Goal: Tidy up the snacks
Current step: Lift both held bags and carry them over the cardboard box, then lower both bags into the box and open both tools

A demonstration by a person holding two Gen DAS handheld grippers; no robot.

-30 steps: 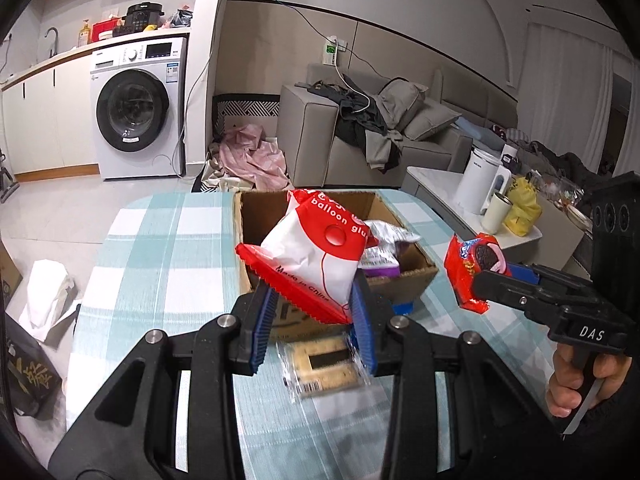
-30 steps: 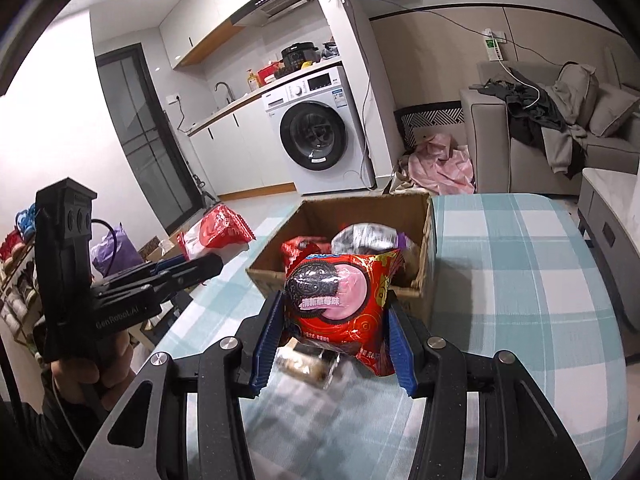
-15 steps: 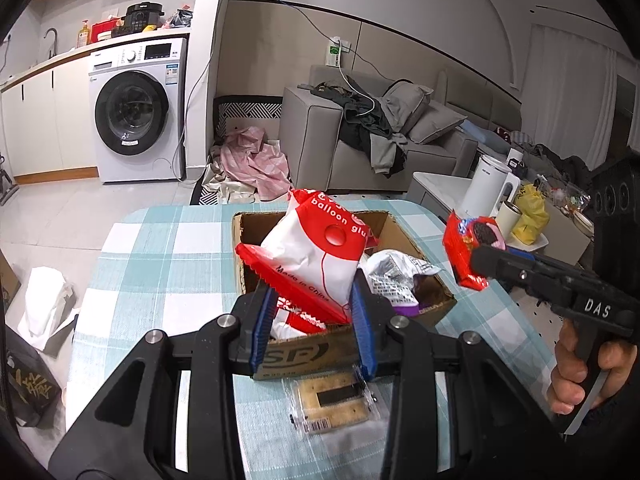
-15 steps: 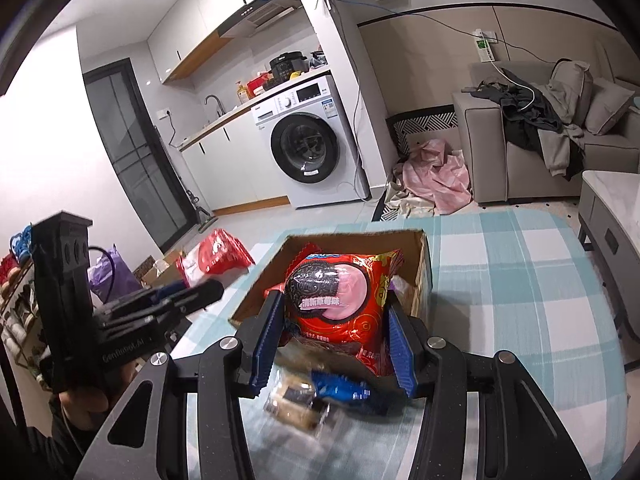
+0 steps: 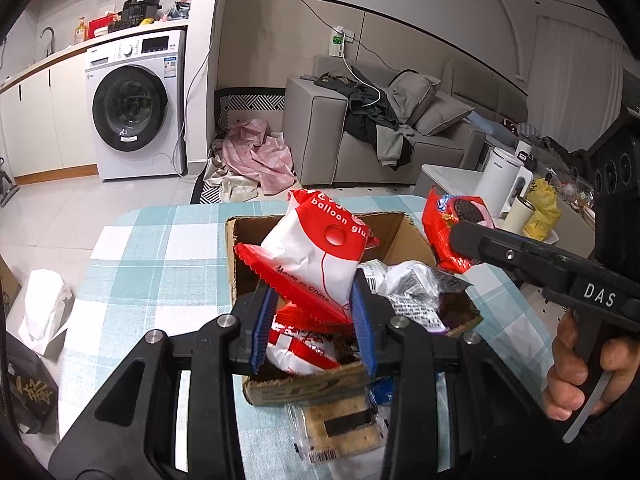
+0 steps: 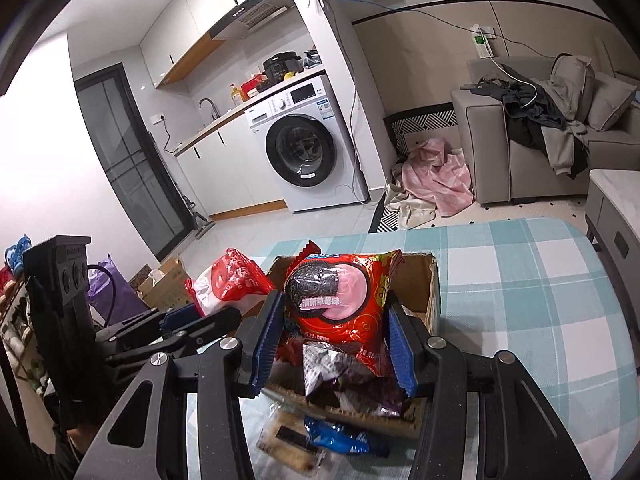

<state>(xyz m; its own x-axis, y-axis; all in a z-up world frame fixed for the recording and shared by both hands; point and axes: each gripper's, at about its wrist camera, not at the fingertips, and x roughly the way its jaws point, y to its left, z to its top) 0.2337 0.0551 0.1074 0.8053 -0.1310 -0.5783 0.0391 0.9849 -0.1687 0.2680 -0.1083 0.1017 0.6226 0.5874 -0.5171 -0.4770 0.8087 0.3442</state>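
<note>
My left gripper [image 5: 312, 324] is shut on a red and white balloon gum bag [image 5: 320, 256] and holds it over the open cardboard box [image 5: 304, 388]. My right gripper [image 6: 332, 344] is shut on a red cookie bag [image 6: 340, 300] and holds it over the same box [image 6: 434, 292]. The box holds a silver and purple bag [image 5: 416, 292] and a red and white packet [image 5: 296, 352]. Each gripper shows in the other's view: the right [image 5: 460, 236], the left [image 6: 200, 312].
A clear cracker packet [image 5: 340, 428] and a blue packet [image 6: 340, 438] lie on the checked tablecloth [image 5: 160, 248] in front of the box. A sofa [image 5: 360, 136], a washing machine [image 5: 132, 108] and a side table with a kettle [image 5: 504, 184] stand beyond.
Both grippers have moved forward with their bags, from in front of the box to above its opening. The packets on the cloth have not moved.
</note>
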